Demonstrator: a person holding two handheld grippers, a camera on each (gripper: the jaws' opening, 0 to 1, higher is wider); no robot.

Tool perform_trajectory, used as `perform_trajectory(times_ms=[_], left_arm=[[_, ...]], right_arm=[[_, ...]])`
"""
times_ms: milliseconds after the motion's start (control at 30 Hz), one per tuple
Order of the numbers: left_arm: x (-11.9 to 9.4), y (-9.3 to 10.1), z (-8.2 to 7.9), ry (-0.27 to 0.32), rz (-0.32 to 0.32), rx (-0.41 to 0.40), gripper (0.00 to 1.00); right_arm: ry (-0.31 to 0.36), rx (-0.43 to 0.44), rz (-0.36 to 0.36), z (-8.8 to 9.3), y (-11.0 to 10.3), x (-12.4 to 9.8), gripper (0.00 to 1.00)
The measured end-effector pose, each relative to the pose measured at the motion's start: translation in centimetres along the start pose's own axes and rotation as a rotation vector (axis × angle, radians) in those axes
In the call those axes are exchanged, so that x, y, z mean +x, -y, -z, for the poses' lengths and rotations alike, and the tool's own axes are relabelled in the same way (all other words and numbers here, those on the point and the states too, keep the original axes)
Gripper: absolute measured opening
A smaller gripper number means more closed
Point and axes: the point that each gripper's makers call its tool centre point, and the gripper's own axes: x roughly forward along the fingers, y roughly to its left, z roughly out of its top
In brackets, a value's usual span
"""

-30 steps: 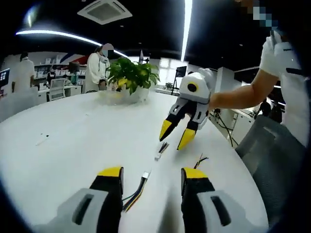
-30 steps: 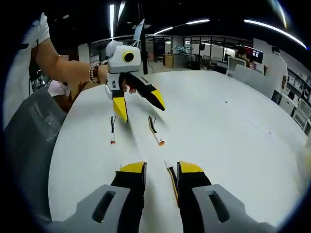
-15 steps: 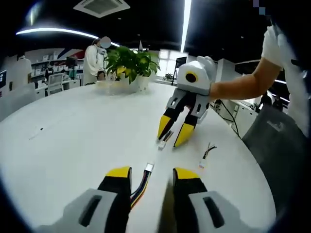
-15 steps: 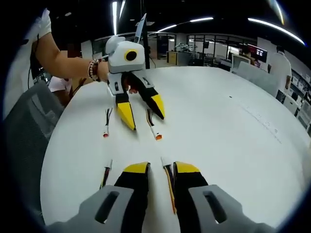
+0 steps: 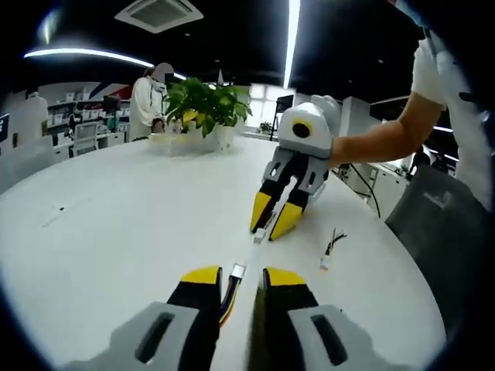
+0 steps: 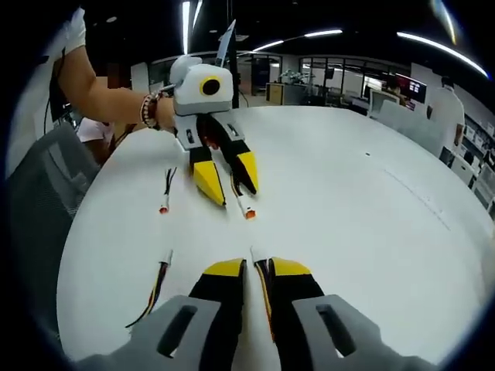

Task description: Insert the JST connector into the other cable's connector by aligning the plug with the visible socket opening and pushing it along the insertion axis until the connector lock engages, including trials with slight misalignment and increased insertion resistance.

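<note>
Two hand-held grippers face each other across a round white table in an open-plan office. In the left gripper view, the left gripper has its yellow-tipped jaws drawn nearly together around a multicoloured cable whose white JST connector pokes out just past the tips; whether the jaws actually pinch it cannot be told. Opposite, the right gripper, held by a gloved person, has its jaws nearly together with a second small white connector at their tips on the table. A loose short cable lies to one side. A potted plant stands at the table's far edge, with a person in white behind it. In the right gripper view, another loose cable lies beside the jaws.
</note>
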Motion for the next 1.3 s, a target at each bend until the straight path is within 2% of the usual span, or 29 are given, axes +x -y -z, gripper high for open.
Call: perform_trajectory(times_ms=[100,467,733,1300], left_arm=[[0.1,0.2,0.6,-0.025,0.008,0.035,0.12],[0.1,-0.2,0.6,-0.027,-0.007,0.053,0.03],[0.1,-0.2,0.7,-0.031,-0.007,0.067,0.01],[-1.3,1.9,-0.5,-0.065,0.012,0.143,0.0]], right_arm=[[0.004,-0.004,0.004,0.0,0.1,0.0,0.07],[0.015,-0.009,-0.005,-0.1,0.0,0.1,0.05],[0.013,-0.04,-0.021,-0.3,-0.4,0.3,0.05],[0.066,-0.11,-0.041,-3.6,-2.5,0.3,0.05]])
